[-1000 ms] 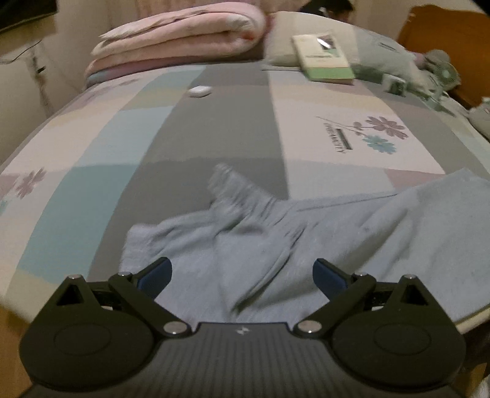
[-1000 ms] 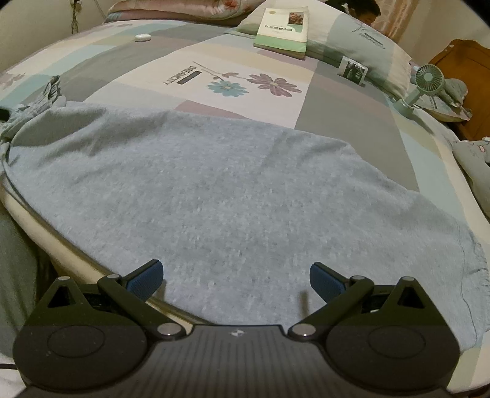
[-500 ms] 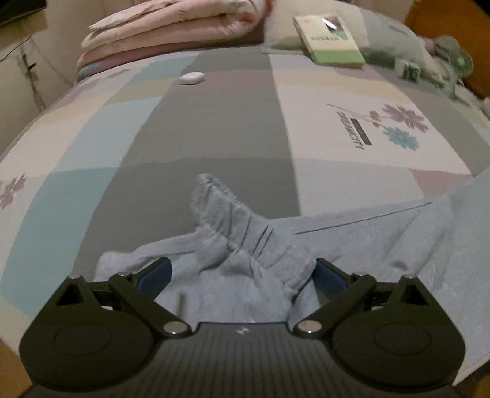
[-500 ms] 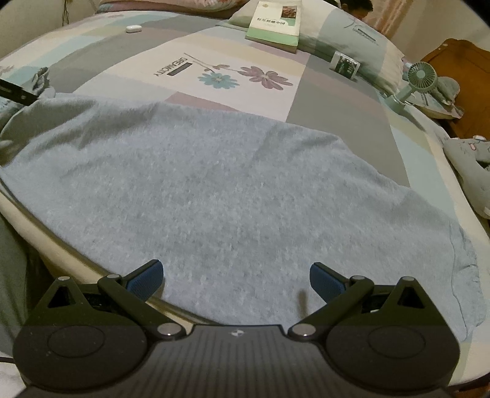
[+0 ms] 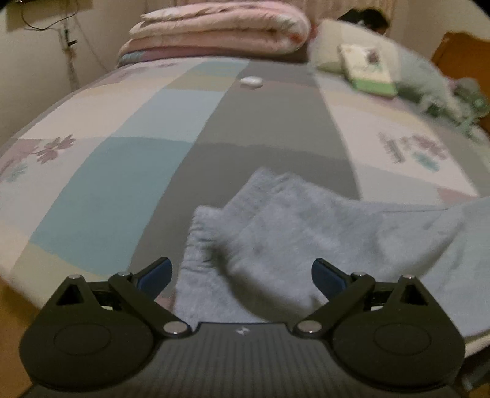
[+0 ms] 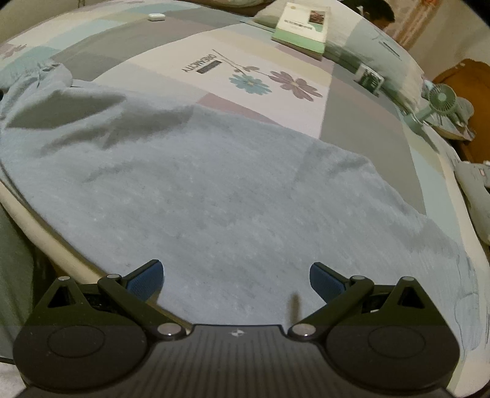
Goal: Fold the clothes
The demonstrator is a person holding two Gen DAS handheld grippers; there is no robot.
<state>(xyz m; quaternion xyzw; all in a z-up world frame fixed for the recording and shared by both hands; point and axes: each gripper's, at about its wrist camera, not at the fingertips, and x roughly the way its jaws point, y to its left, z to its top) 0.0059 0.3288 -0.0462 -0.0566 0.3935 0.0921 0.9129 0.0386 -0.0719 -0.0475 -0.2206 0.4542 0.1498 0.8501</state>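
Observation:
A light blue fleece garment (image 6: 214,196) lies spread over the near part of the bed (image 6: 367,128), its lower edge hanging past the mattress side. In the left wrist view one end of it (image 5: 275,232) is folded into flat layered flaps with a ribbed cuff. My left gripper (image 5: 242,275) hovers open just above that folded end, nothing between its blue pads. My right gripper (image 6: 235,278) is open too, over the garment's near edge, holding nothing.
A green book (image 6: 303,27) rests on a pillow (image 6: 376,46) at the head of the bed. A small white case (image 5: 251,81) sits on the grey stripe, a folded pink quilt (image 5: 220,30) behind it. A small green fan (image 6: 435,104) stands at the right edge.
The bunched sleeve end now lies flatter in layered flaps, and the left gripper has swung left and back from it. The garment's left part has new wrinkles. The right gripper shifted slightly.

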